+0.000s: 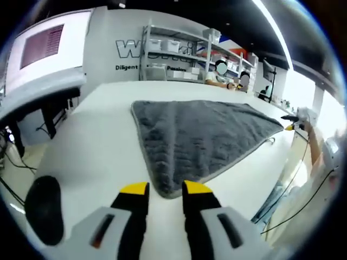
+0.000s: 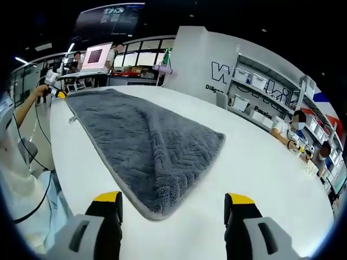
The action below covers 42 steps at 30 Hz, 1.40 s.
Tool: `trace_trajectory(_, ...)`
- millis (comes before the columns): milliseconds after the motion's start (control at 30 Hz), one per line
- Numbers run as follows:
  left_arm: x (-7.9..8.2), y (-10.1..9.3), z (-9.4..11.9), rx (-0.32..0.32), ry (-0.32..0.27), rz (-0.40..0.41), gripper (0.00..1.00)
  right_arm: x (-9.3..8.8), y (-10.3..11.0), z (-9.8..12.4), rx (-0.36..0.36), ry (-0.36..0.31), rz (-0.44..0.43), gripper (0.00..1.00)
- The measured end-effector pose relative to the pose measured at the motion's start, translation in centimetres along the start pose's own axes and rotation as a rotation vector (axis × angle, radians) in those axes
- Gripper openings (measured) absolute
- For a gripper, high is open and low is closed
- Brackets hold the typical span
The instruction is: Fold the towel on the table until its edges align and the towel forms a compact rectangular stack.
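Grey towel lying spread on the white table, both grippers waiting at its corners.

Left gripper view: the towel (image 1: 203,135) is lying flat on the table (image 1: 97,141), its near corner pointing between the yellow tips of the left gripper (image 1: 165,190), whose jaws are sitting close together but gripping nothing. Right gripper view: the towel (image 2: 141,146) is stretching away from the right gripper (image 2: 173,208), whose jaws are standing wide apart, its near corner lying between them; a person's hand (image 2: 40,91) is showing at the towel's far end.

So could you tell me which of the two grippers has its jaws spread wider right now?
The right gripper: its yellow-tipped jaws stand far apart, either side of the grey towel's near corner. The left gripper's jaws sit close together at another towel corner.
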<state>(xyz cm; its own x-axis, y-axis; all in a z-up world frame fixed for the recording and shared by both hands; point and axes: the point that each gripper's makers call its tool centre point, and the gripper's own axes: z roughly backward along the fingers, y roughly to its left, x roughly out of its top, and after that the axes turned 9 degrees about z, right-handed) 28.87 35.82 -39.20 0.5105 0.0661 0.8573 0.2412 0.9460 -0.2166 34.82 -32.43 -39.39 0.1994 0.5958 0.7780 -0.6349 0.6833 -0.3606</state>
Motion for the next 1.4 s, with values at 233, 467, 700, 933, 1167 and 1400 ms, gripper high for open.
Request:
trace_trajectory(233, 1.1, -2.7, -0.3, -0.058, -0.022, -0.048, 0.67, 0.1, -0.3, 0.4, -0.011, -0.004, 0.002, 0.8)
trace_trajectory(467, 1.2, -5.1, -1.3, -0.118, 0.003, -0.073, 0.89, 0.0, -0.4, 0.9, -0.016, -0.007, 0.008, 0.79)
trace_trajectory(700, 0.5, -5.7, -2.0, -0.142, 0.052, -0.098, 0.99, 0.0, -0.5, 1.5, -0.023, -0.011, 0.012, 0.78)
trace_trajectory(933, 0.1, -5.8, -2.2, -0.148, 0.072, -0.107, 0.99, 0.0, -0.2, 1.5, -0.014, -0.009, 0.016, 0.77)
trace_trajectory(1167, -0.1, -8.0, -1.5, -0.23, 0.085, -0.14, 0.96, 0.9, 1.0, 1.2, 0.033, -0.034, 0.028, 0.67)
trace_trajectory(1400, -1.1, -9.0, -1.9, -0.278, 0.116, -0.119, 0.9, 2.1, 3.2, 0.5, 0.12, -0.072, 0.045, 0.63)
